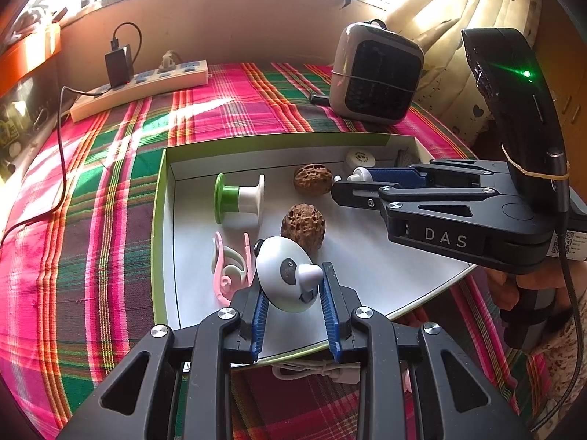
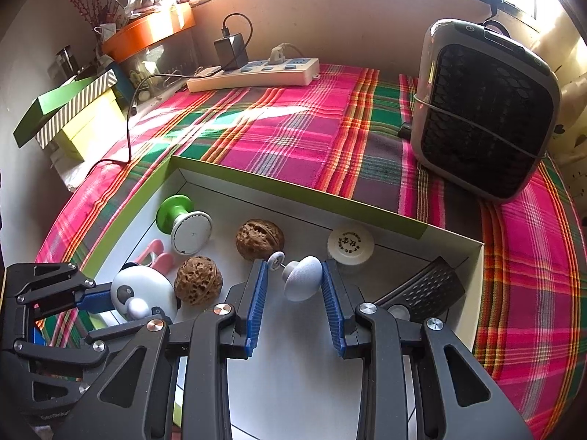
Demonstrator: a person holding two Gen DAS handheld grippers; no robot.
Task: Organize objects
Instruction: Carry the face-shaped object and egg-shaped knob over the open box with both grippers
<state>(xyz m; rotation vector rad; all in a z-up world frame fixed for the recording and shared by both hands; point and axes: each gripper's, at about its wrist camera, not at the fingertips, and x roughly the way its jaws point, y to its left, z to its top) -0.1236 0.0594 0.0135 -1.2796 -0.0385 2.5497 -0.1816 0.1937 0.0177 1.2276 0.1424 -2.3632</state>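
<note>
A shallow white box with a green rim [image 1: 158, 198] [image 2: 293, 187] lies on the plaid cloth. My left gripper [image 1: 293, 275] [image 2: 128, 304] is shut on a round white panda-faced toy [image 1: 282, 278] [image 2: 141, 289] over the box's near edge. My right gripper [image 2: 295, 264] [image 1: 348, 179] is shut on a small white mushroom-shaped knob [image 2: 303, 279] [image 1: 361, 175] above the box floor. In the box lie two walnuts [image 2: 259, 239] [image 2: 198, 280], a green-and-white spool [image 1: 238, 198], pink and white clips [image 1: 231, 264], a white round cap [image 2: 350, 244] and a black textured piece [image 2: 425, 289].
A grey heater [image 2: 484, 110] stands at the back right of the table. A power strip [image 2: 256, 71] with a charger lies along the far wall. Stacked boxes [image 2: 73, 110] sit at the left. A white cable [image 1: 315, 370] lies just in front of the box.
</note>
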